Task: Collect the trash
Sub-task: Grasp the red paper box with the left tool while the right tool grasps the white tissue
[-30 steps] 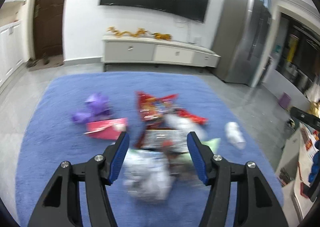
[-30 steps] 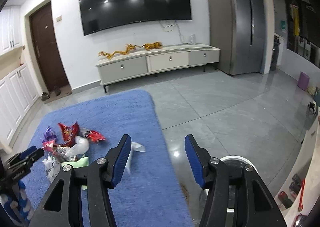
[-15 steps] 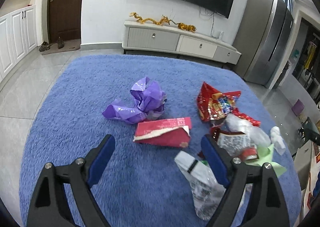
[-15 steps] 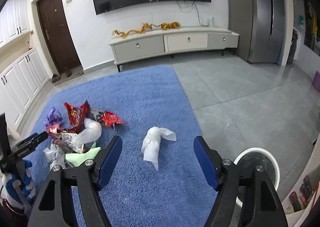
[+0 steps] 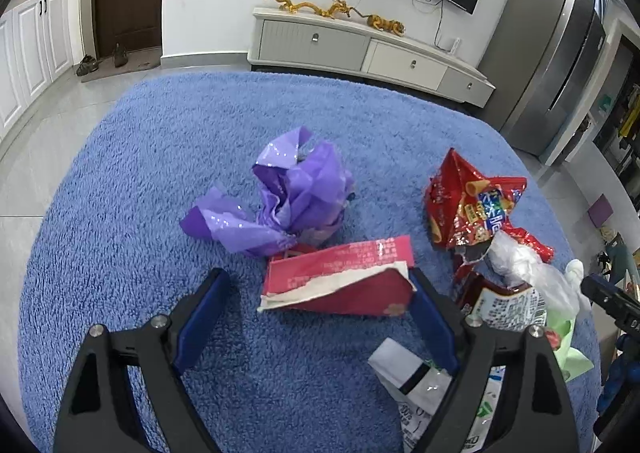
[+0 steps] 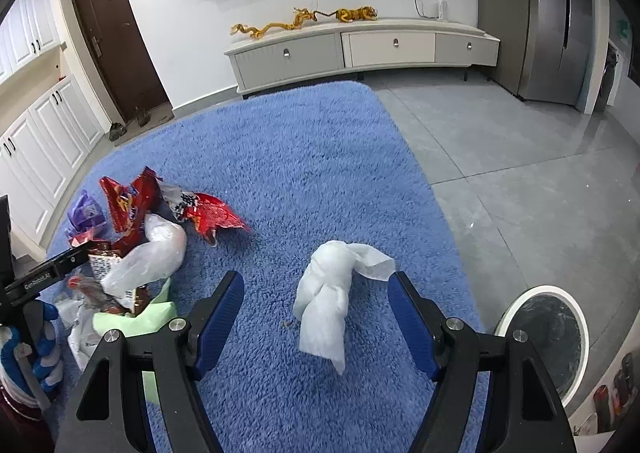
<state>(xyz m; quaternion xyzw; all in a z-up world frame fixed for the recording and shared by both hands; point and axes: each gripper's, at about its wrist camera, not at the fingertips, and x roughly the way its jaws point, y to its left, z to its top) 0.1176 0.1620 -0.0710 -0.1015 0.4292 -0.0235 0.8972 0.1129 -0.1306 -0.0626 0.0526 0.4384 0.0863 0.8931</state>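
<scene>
Left fingers (image 5: 434, 319) spread around red carton (image 5: 340, 283), right fingers (image 6: 410, 327) spread around white tissue (image 6: 326, 297), neither gripped

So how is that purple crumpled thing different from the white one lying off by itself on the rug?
The purple wrapper is glossy and bunched up tall, while the white tissue is matte and lies long and twisted. The purple wrapper sits against the torn red box at the edge of the pile; the white tissue lies alone on the blue rug, between the open right gripper's fingers. Both are crumpled and not gripped.
</scene>
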